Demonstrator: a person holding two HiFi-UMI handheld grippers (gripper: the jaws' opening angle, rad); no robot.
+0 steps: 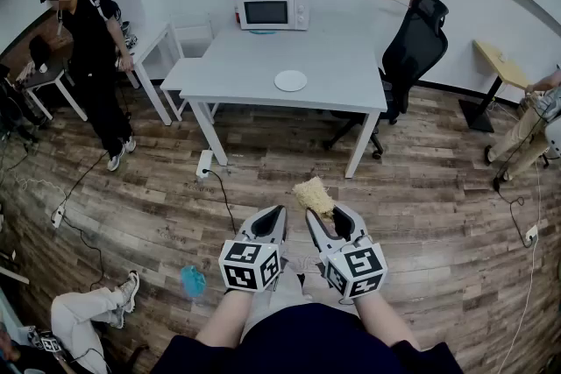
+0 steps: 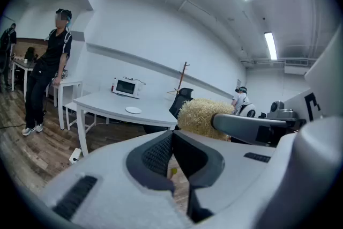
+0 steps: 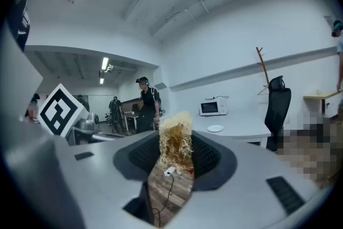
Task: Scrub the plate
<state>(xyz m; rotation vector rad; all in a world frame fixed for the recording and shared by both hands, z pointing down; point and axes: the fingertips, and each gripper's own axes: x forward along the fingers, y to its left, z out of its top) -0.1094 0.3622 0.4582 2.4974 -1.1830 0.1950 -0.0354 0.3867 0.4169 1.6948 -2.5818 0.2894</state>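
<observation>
While both tools hang in the lower middle of the head view above the brown wood-plank floor (image 1: 421,215), the left tool (image 1: 273,218) has its jaws pressed together with nothing between them. The right tool (image 1: 326,222) is clamped on a pale yellow, fibrous scrubbing pad (image 1: 313,194) that sticks out past its tips. The small round white plate (image 1: 290,81) lies well apart from them in the upper middle of the frame, near the front edge of the white rectangular worktop (image 1: 254,70). A white microwave oven (image 1: 273,10) stands at its back edge.
</observation>
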